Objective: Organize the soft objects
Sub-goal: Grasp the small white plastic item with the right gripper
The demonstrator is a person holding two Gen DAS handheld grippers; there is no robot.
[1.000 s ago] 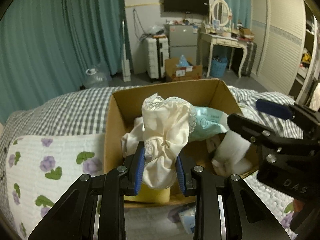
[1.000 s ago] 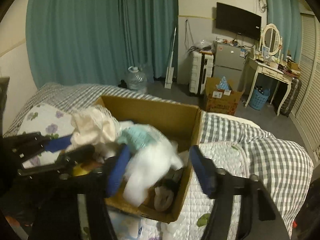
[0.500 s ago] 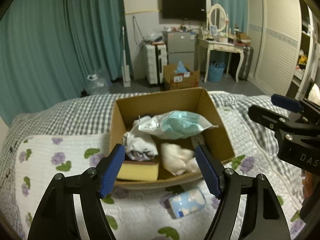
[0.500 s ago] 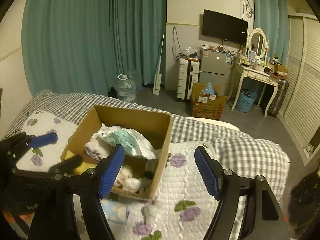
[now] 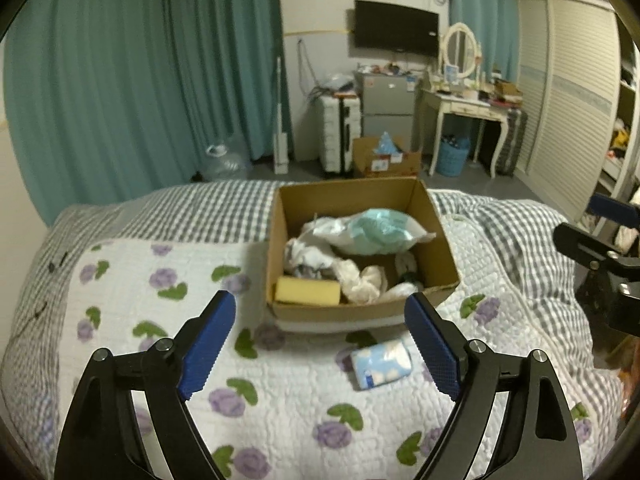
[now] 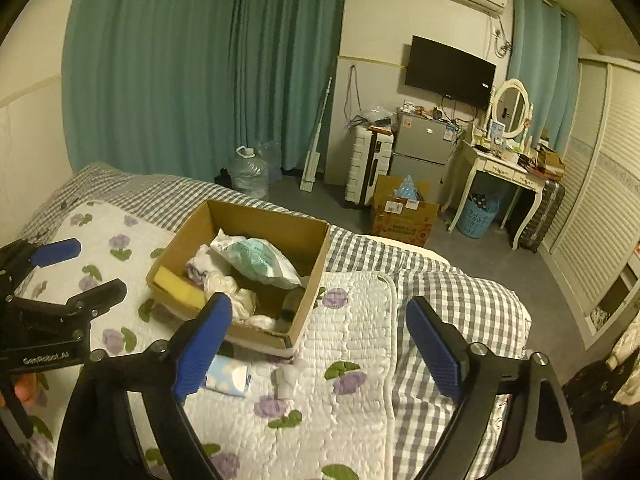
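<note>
Sitting on the quilt [image 5: 168, 360], cardboard box [image 5: 440, 248] holds sponge [image 5: 307, 290] — crumpled cloths [image 5: 362, 278]

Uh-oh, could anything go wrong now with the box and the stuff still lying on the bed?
Maybe. The brown cardboard box sits on a soft, lumpy quilt, so a hard push could tip it.

The big white-and-teal plastic pack lies high on the pile and might slide out.

The small blue-and-white tissue pack and the little white wad lie outside the box and could be missed. Both the left gripper and the right gripper are open, holding nothing.
</note>
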